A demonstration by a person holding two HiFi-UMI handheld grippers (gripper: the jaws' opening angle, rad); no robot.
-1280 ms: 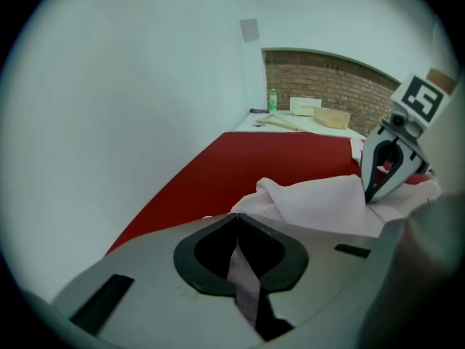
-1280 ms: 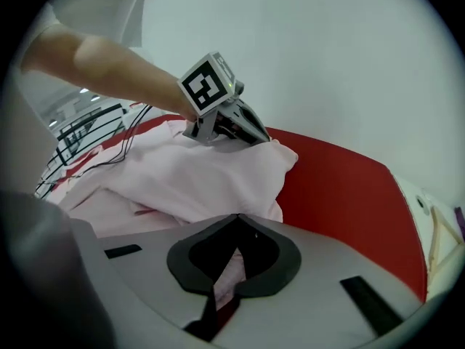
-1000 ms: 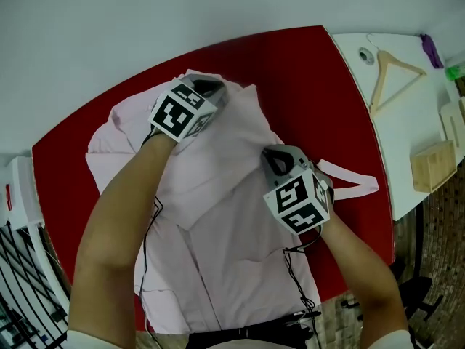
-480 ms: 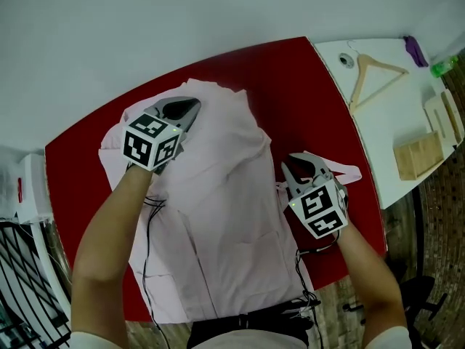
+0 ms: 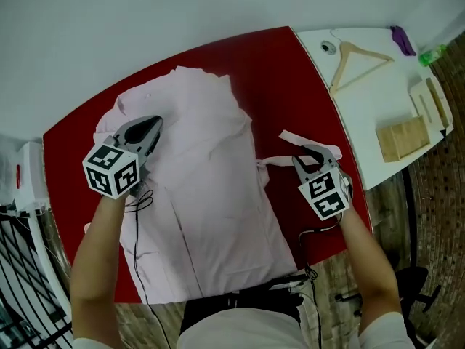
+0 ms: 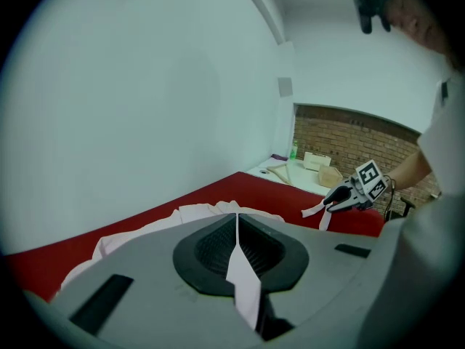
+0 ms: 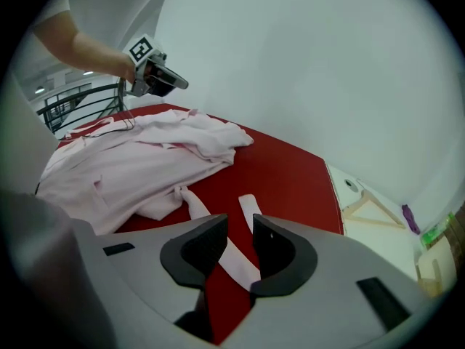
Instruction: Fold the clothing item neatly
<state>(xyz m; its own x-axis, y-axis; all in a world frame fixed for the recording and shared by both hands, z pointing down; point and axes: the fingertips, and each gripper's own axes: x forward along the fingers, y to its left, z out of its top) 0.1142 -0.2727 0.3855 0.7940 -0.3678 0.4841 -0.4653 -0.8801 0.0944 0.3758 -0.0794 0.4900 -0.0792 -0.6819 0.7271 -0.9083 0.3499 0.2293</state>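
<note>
I see red table [image 5: 290,71], white wall [image 5: 145,20]; left gripper [image 5: 155,122], angled down, clamps pink shirt [image 5: 211,173]; right gripper [image 5: 317,152] jaws just opening, strip [image 5: 294,137] loose between them.

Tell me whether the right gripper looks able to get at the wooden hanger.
Probably yes: bare red table and white table lie between the right gripper and the hanger. Its jaws have just been opening, the shirt's strap between them unpressed.

A: What is the shirt [image 5: 203,173] made of?
B: Thin pale-pink cloth, matt and softly creased. The table [image 5: 283,71] is red, smooth and dull.
A: And the left gripper [image 6: 236,224]?
B: Matt grey plastic shell. Its pads [image 6: 211,249] are black and finely ribbed. Far right, the hanger [image 5: 351,46] and the block [image 5: 402,138] look like bare pale wood.
</note>
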